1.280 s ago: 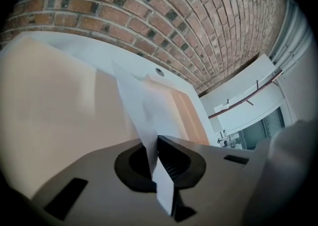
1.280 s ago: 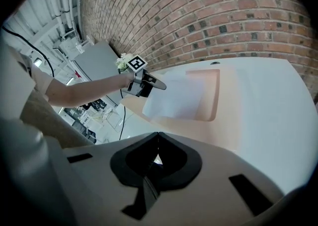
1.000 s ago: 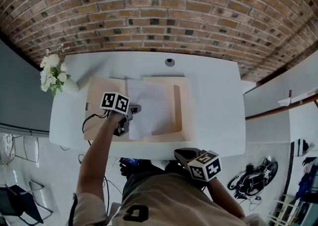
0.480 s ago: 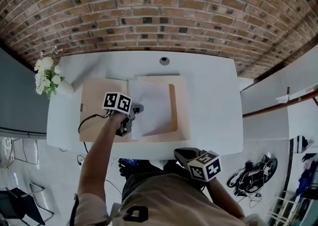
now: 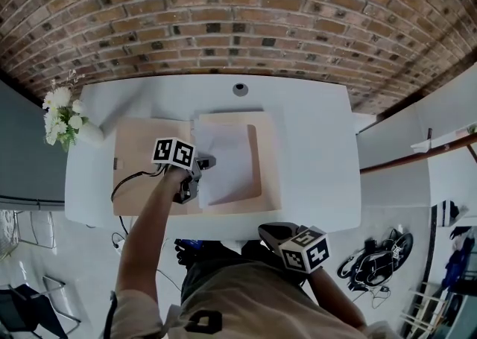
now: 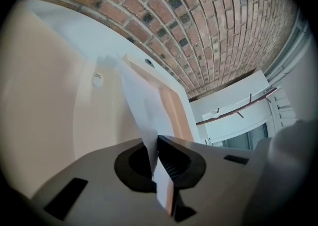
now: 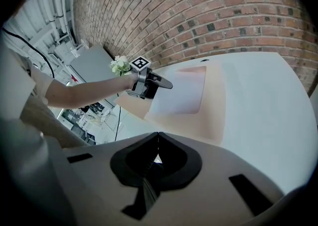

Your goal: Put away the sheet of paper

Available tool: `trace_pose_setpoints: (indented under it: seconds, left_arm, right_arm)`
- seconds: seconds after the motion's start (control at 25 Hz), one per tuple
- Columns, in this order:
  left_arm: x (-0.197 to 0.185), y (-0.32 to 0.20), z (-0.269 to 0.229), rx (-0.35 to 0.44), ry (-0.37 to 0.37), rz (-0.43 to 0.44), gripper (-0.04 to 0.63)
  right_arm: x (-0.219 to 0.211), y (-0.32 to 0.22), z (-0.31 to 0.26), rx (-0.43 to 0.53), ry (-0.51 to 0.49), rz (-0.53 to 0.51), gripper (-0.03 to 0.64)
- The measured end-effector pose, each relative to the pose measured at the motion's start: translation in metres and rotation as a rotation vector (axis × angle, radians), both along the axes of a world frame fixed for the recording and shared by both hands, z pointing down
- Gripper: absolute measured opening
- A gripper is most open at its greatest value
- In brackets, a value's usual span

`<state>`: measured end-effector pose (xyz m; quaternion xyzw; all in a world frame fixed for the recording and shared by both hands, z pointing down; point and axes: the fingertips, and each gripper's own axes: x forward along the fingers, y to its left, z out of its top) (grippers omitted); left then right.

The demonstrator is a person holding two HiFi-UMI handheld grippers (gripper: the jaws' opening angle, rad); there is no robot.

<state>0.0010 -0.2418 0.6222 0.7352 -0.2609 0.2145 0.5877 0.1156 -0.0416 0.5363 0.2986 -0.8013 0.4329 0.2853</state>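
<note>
A white sheet of paper (image 5: 224,163) lies over the right half of an open tan folder (image 5: 141,166) on the white table (image 5: 313,151). My left gripper (image 5: 200,170) is shut on the sheet's left edge; in the left gripper view the sheet of paper (image 6: 141,113) runs from between the jaws out toward the folder's far flap (image 6: 171,106). My right gripper (image 5: 270,231) hangs below the table's near edge, close to my body, shut on nothing. The right gripper view shows the sheet of paper (image 7: 181,93), the folder (image 7: 216,103) and the left gripper (image 7: 161,83) from the side.
A small vase of white flowers (image 5: 63,118) stands at the table's left end. A round cable port (image 5: 240,89) sits near the far edge by the brick wall (image 5: 238,10). A black cable (image 5: 130,181) trails from the left gripper off the near edge.
The head camera has shifted, so the table sits slightly lower-left in view. The left gripper still holds the sheet's left edge over the folder; the right gripper has stayed put.
</note>
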Motion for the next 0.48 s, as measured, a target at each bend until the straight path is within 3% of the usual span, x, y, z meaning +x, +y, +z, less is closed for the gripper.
trace_pose_setpoints:
  seconds: [0.48]
  left_arm:
    - [0.019, -0.008, 0.004, -0.027, 0.113, -0.012, 0.015]
  right_arm:
    - [0.002, 0.002, 0.003, -0.025, 0.023, -0.010, 0.023]
